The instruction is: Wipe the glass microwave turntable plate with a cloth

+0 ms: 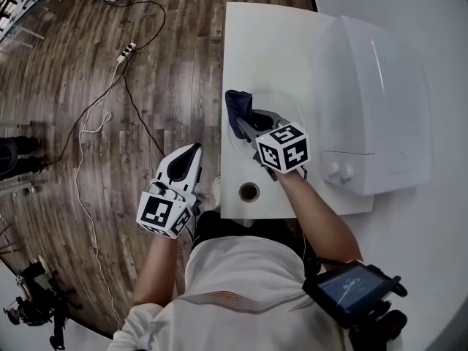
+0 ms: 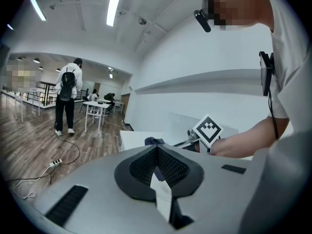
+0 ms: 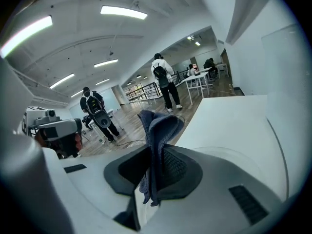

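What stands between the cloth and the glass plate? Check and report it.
Nothing visible does. The right hand-held gripper is shut on the blue cloth directly over the glass plate on the white table, and the plate's exposed surface looks bare. The microwave stands off to one side.

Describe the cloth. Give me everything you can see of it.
The cloth is dark blue, soft-looking fabric, bunched into folds. The right hand-held gripper is shut on it: the jaws pinch its lower part and a rumpled peak sticks out beyond them. It is held over one edge of the glass plate on the white table; contact with the glass cannot be told.
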The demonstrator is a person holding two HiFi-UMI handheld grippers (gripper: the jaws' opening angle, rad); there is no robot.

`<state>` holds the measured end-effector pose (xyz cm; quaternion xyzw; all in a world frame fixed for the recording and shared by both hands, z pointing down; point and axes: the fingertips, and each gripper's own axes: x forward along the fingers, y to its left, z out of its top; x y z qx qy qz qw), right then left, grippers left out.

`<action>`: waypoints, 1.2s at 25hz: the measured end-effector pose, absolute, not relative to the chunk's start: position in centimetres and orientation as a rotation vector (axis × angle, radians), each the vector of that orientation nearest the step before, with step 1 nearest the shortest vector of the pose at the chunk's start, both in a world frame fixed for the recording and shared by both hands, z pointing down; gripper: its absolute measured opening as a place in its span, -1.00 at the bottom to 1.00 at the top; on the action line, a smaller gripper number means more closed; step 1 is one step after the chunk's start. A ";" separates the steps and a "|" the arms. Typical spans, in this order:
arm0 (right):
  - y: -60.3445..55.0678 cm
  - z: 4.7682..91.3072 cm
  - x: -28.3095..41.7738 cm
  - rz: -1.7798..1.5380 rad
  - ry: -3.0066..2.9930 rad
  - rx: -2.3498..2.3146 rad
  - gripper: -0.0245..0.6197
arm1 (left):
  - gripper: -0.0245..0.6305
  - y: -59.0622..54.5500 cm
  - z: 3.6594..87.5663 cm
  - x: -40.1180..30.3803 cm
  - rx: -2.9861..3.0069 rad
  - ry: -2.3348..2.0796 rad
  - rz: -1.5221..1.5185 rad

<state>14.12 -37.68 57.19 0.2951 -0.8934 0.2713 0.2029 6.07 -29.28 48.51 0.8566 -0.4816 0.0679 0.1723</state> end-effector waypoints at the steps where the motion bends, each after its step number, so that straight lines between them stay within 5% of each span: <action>1: -37.8 57.8 13.7 0.771 -2.480 0.814 -0.73 | -0.89 -29.5 48.6 5.9 2.431 -1.367 0.192; 12: -38.9 63.5 11.8 0.817 -2.332 0.789 -0.73 | -0.89 -30.2 50.0 4.6 2.404 -1.342 0.202; 30: -42.1 65.3 23.4 0.819 -2.082 1.063 -0.73 | -0.89 -32.5 49.8 6.8 2.447 -1.253 0.173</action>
